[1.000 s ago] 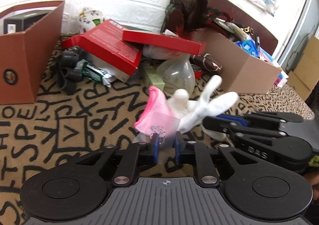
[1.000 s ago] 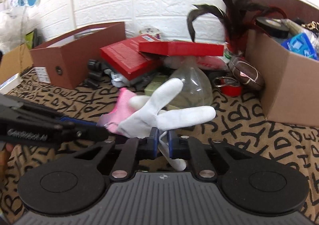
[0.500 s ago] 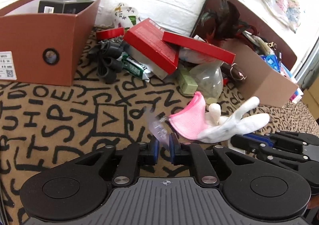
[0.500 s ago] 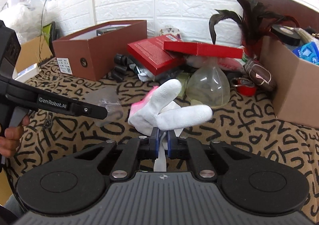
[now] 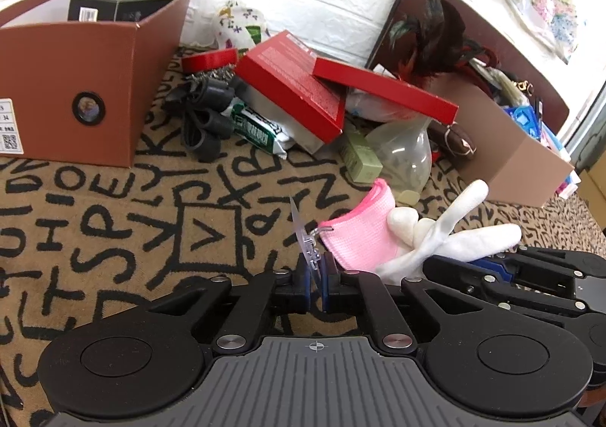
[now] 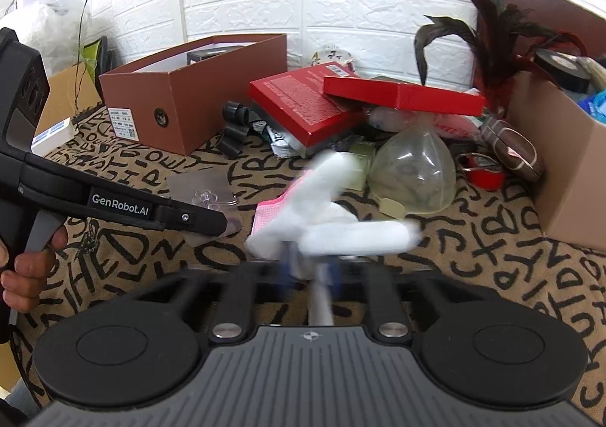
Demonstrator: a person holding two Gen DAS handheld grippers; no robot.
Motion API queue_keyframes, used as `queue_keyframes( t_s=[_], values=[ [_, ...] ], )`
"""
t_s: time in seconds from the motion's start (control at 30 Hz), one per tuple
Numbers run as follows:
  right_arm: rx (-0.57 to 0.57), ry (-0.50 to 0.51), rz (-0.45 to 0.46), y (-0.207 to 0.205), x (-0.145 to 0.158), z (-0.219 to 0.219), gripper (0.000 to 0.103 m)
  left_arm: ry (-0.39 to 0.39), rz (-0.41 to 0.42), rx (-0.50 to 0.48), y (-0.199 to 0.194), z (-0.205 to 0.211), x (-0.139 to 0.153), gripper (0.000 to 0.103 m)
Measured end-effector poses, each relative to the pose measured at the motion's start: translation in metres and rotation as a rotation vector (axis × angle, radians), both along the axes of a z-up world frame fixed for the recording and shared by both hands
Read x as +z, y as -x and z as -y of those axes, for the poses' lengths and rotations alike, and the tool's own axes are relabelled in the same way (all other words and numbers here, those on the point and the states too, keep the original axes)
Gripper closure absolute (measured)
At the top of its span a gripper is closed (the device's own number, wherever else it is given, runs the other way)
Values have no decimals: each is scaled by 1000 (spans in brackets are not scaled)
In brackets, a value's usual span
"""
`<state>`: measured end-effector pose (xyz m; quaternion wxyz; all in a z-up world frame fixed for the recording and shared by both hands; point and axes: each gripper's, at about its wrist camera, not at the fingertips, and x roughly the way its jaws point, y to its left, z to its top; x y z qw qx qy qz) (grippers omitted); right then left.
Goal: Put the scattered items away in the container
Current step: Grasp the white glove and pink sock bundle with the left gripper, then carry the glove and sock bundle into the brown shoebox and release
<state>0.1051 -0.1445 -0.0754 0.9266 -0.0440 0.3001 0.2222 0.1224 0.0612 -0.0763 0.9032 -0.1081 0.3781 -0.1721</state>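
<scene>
Your L gripper (image 5: 316, 268) is closing down on the clear plastic stick-on hook plate with a small wire hook (image 5: 308, 241). The pads press its lower edge, so it's pinched, standing up edge-on from the jaws.

Your R gripper (image 6: 308, 268) is pressed together on the white knit glove with a pink cuff (image 6: 341, 230). The R view is blurred, but a white strip of the glove runs down btw the blue pads.

What's changed: a sec ago the plate sat right against the pink cuff, both grippers bunched on one bundle. Now the two are pulled apart. In the R view there's bare letter-print rug (image 6: 492, 256) btw the plate (image 6: 204, 196) and the cuff. In the L view the wire hook tip looks v. close to the cuff edge, and I can't tell if it's fully clear.

Meaning for the task: you prob. now have two separate items, one per gripper, each ready to drop, w/ neither in a container yet. The open brown shoebox (image 5: 113, 93) is back-left, w/ a black carton already inside. The tan cardboard box (image 5: 511, 161) is right and looks crowded. Can't say which one is meant.

The rest of the pile (red boxes, clear bulb-shaped bottle, black clips) lies loose on the rug btw them.
</scene>
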Motion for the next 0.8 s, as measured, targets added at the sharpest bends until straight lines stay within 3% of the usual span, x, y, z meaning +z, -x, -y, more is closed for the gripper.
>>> queue_keyframes(
  t_s=[0.13, 0.47, 0.8],
  values=[
    [23, 2, 29, 5, 10, -5, 93, 4, 12, -3, 4, -4, 6, 99],
    [100, -59, 146, 9, 58, -25, 95, -2, 121, 4, 23, -20, 45, 100],
    [199, -57, 291, -5, 105, -66, 95, -82, 233, 90, 21, -64, 99, 100]
  ],
)
